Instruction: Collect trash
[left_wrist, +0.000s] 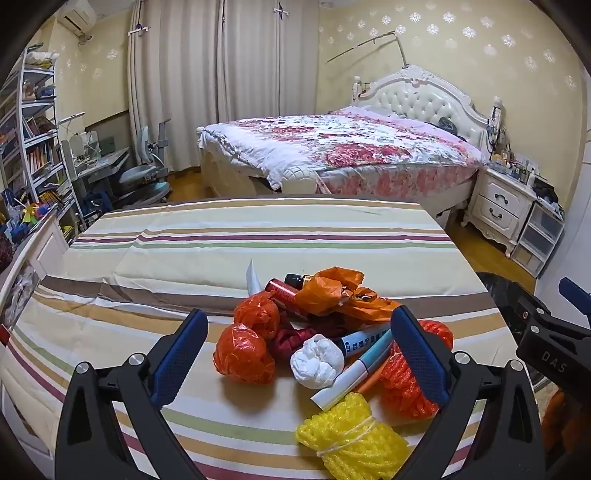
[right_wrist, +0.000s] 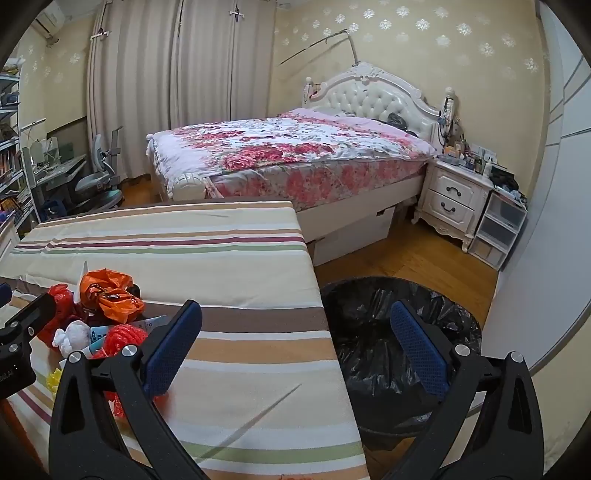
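A heap of trash lies on the striped tablecloth (left_wrist: 184, 240): two balled orange bags (left_wrist: 242, 354), a white paper wad (left_wrist: 317, 360), markers (left_wrist: 360, 363), a yellow rope bundle (left_wrist: 351, 435), an orange rope bundle (left_wrist: 402, 384), a red can (left_wrist: 282, 288) and a crumpled orange bag (left_wrist: 332, 291). My left gripper (left_wrist: 299, 326) is open over the heap, holding nothing. My right gripper (right_wrist: 295, 314) is open and empty, straddling the table's right edge. A bin with a black liner (right_wrist: 369, 306) stands on the floor beside that edge. The same heap (right_wrist: 110, 295) shows at the left of the right wrist view.
Beyond the table stands a bed with a floral quilt (left_wrist: 332, 147). A white nightstand (right_wrist: 450, 203) and a plastic drawer unit (right_wrist: 498, 232) sit at the right wall. A desk chair (left_wrist: 144, 173) and bookshelves (left_wrist: 33, 140) are at the left. Wooden floor (right_wrist: 406, 254) surrounds the bin.
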